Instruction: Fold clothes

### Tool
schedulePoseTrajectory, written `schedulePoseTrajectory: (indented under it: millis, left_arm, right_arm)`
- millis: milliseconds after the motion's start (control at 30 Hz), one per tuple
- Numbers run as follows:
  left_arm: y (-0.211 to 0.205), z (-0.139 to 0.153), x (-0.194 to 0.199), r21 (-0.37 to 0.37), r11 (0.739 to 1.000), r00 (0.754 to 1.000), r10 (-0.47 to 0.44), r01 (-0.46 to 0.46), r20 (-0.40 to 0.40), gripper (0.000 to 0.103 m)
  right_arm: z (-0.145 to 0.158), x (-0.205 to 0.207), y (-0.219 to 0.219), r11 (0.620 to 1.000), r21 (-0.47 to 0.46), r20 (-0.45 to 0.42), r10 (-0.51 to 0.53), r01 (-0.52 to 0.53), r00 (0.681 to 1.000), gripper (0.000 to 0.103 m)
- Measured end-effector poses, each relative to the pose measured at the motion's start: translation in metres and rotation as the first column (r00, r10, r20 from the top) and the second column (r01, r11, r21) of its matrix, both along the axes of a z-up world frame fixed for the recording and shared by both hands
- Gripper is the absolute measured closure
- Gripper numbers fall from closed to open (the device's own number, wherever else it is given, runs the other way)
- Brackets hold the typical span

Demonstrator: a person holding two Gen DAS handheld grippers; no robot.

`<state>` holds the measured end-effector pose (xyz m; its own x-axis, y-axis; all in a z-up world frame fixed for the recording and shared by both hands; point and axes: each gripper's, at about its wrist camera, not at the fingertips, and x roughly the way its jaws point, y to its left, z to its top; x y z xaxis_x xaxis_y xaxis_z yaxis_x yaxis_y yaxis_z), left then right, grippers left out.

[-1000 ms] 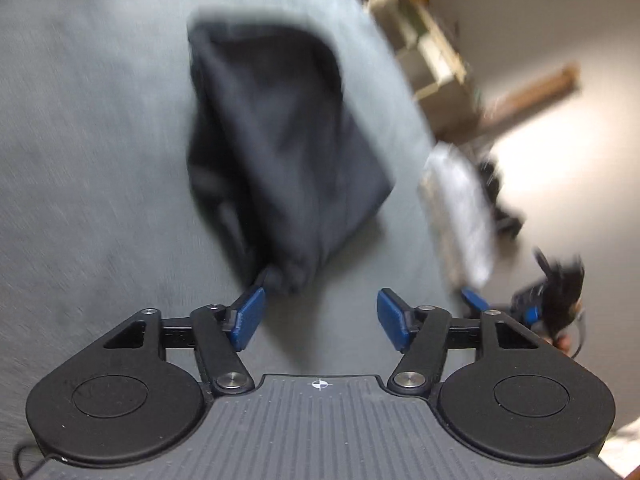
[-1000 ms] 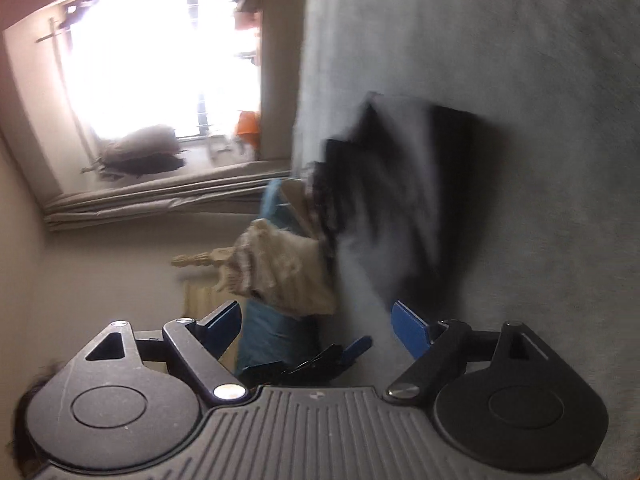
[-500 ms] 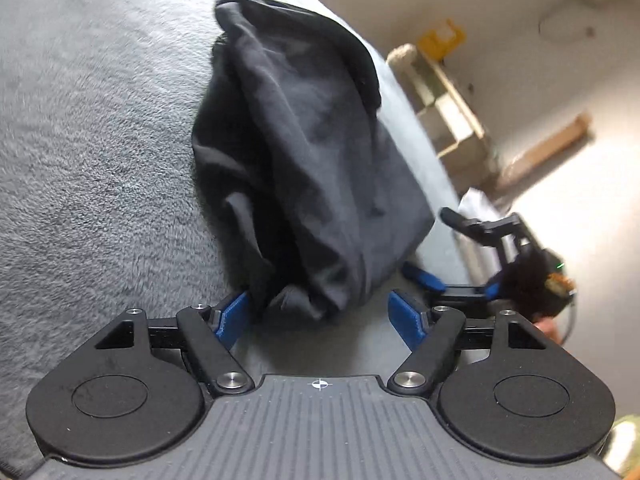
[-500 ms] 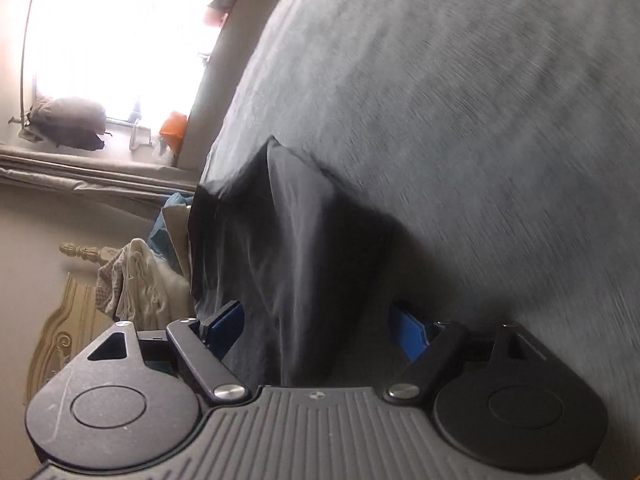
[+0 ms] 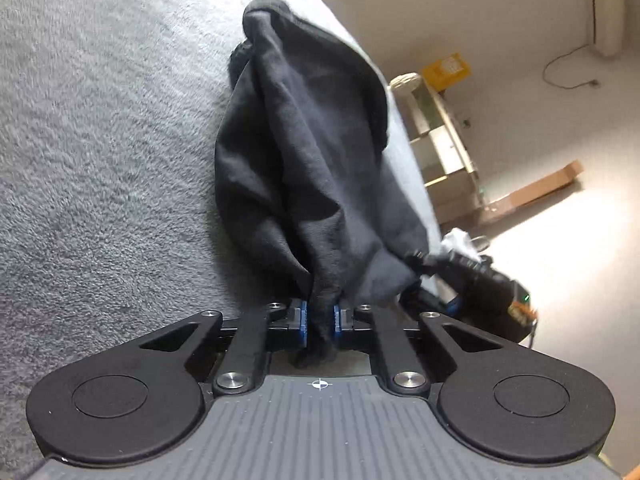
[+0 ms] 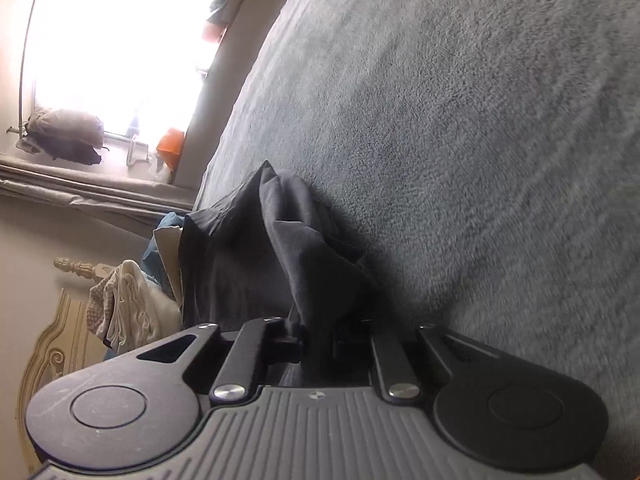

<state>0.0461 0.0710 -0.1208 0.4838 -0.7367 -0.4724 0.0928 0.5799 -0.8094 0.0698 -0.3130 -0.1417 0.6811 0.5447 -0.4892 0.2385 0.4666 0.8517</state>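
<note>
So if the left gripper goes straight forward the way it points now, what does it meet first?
The left gripper is already shut on the black garment, so it would push into that bunched cloth at once. Beyond it lies the grey blanket; how far is unclear.

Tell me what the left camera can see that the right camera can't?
Only the left wrist view shows the wooden shelf, the yellow box and the right hand-held gripper from outside. Only the right wrist view shows the bright window and the clothes pile. Both show the black garment on the grey blanket, pinched by the left hand-held gripper too.
</note>
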Motion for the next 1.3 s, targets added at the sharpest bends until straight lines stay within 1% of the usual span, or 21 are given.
schedulePoseTrajectory:
  millis: [167, 300, 333, 400, 500, 533, 600, 633, 700, 733, 767, 800, 900, 967, 1000, 1067, 1100, 1133, 1200, 1267, 1300]
  left_arm:
    - [0.021, 0.018, -0.012, -0.022, 0.998, 0.998, -0.056, 0.057, 0.020, 0.096]
    - [0.041, 0.033, -0.033, -0.001, 0.986, 0.986, -0.168, 0.168, 0.010, 0.096]
    - [0.046, 0.036, -0.041, 0.013, 0.979, 0.979, -0.205, 0.205, 0.004, 0.096]
    - [0.060, 0.044, -0.058, 0.047, 0.956, 0.958, -0.288, 0.288, -0.010, 0.096]
    - [0.071, 0.046, -0.088, 0.086, 0.918, 0.921, -0.385, 0.388, -0.053, 0.096]
    - [0.074, 0.045, -0.096, 0.103, 0.906, 0.911, -0.405, 0.411, -0.072, 0.096]
    - [0.078, 0.038, -0.104, 0.157, 0.889, 0.903, -0.418, 0.429, -0.102, 0.095]
    - [0.079, 0.034, -0.107, 0.194, 0.880, 0.901, -0.421, 0.434, -0.108, 0.095]
    - [0.079, 0.024, -0.109, 0.229, 0.871, 0.901, -0.417, 0.434, -0.119, 0.095]
    - [0.078, 0.021, -0.107, 0.236, 0.871, 0.902, -0.414, 0.432, -0.123, 0.094]
    - [0.075, 0.019, -0.105, 0.247, 0.868, 0.903, -0.411, 0.430, -0.127, 0.092]
    - [0.076, 0.019, -0.106, 0.258, 0.863, 0.901, -0.417, 0.434, -0.123, 0.092]
    - [0.074, 0.019, -0.111, 0.296, 0.852, 0.902, -0.420, 0.431, -0.103, 0.088]
    - [0.071, 0.017, -0.110, 0.290, 0.860, 0.908, -0.405, 0.419, -0.109, 0.087]
    - [0.069, 0.016, -0.109, 0.287, 0.865, 0.911, -0.397, 0.412, -0.112, 0.087]
    - [0.068, 0.016, -0.109, 0.286, 0.870, 0.916, -0.384, 0.402, -0.121, 0.087]
    - [0.069, 0.017, -0.109, 0.286, 0.871, 0.917, -0.380, 0.399, -0.123, 0.087]
    - [0.069, 0.017, -0.110, 0.291, 0.870, 0.918, -0.378, 0.397, -0.123, 0.087]
    - [0.077, 0.016, -0.115, 0.303, 0.867, 0.918, -0.378, 0.396, -0.119, 0.087]
    - [0.074, 0.017, -0.115, 0.310, 0.865, 0.918, -0.378, 0.395, -0.117, 0.087]
    - [0.072, 0.017, -0.115, 0.314, 0.863, 0.918, -0.378, 0.395, -0.116, 0.086]
  right_arm:
    - [0.014, -0.045, 0.016, 1.000, 0.025, -0.004, 0.011, -0.011, 1.000, 0.095]
    - [0.026, -0.083, 0.031, 0.998, 0.050, -0.014, 0.028, -0.027, 1.000, 0.095]
    - [0.028, -0.093, 0.035, 0.998, 0.057, -0.018, 0.033, -0.032, 0.999, 0.095]
    - [0.026, -0.126, 0.044, 0.994, 0.087, -0.066, 0.065, -0.059, 0.996, 0.095]
    - [0.020, -0.173, 0.065, 0.985, 0.110, -0.131, 0.149, -0.135, 0.980, 0.095]
    - [0.018, -0.180, 0.073, 0.980, 0.107, -0.149, 0.185, -0.170, 0.971, 0.094]
    - [0.013, -0.195, 0.087, 0.966, 0.099, -0.185, 0.254, -0.239, 0.949, 0.087]
    - [0.014, -0.195, 0.087, 0.964, 0.064, -0.190, 0.267, -0.260, 0.945, 0.074]
    - [0.017, -0.197, 0.089, 0.954, -0.006, -0.200, 0.294, -0.301, 0.935, 0.069]
    - [0.020, -0.197, 0.089, 0.946, -0.044, -0.204, 0.306, -0.321, 0.930, 0.065]
    - [0.030, -0.194, 0.085, 0.935, -0.102, -0.192, 0.318, -0.341, 0.928, 0.063]
    - [0.042, -0.191, 0.082, 0.919, -0.163, -0.180, 0.330, -0.359, 0.927, 0.063]
    - [0.088, -0.178, 0.081, 0.833, -0.412, -0.098, 0.362, -0.369, 0.927, 0.062]
    - [0.110, -0.173, 0.086, 0.767, -0.535, -0.027, 0.405, -0.355, 0.914, 0.062]
    - [0.117, -0.174, 0.089, 0.718, -0.601, 0.009, 0.445, -0.351, 0.895, 0.063]
    - [0.125, -0.163, 0.116, 0.610, -0.698, 0.037, 0.553, -0.375, 0.832, 0.067]
    - [0.123, -0.150, 0.132, 0.568, -0.717, 0.020, 0.595, -0.404, 0.803, 0.067]
    - [0.116, -0.141, 0.143, 0.540, -0.721, 0.002, 0.628, -0.434, 0.778, 0.069]
    - [0.095, -0.121, 0.157, 0.501, -0.702, -0.048, 0.675, -0.506, 0.736, 0.076]
    - [0.078, -0.101, 0.160, 0.461, -0.725, -0.097, 0.666, -0.511, 0.739, 0.085]
    - [0.079, -0.093, 0.148, 0.494, -0.731, -0.069, 0.632, -0.471, 0.772, 0.085]
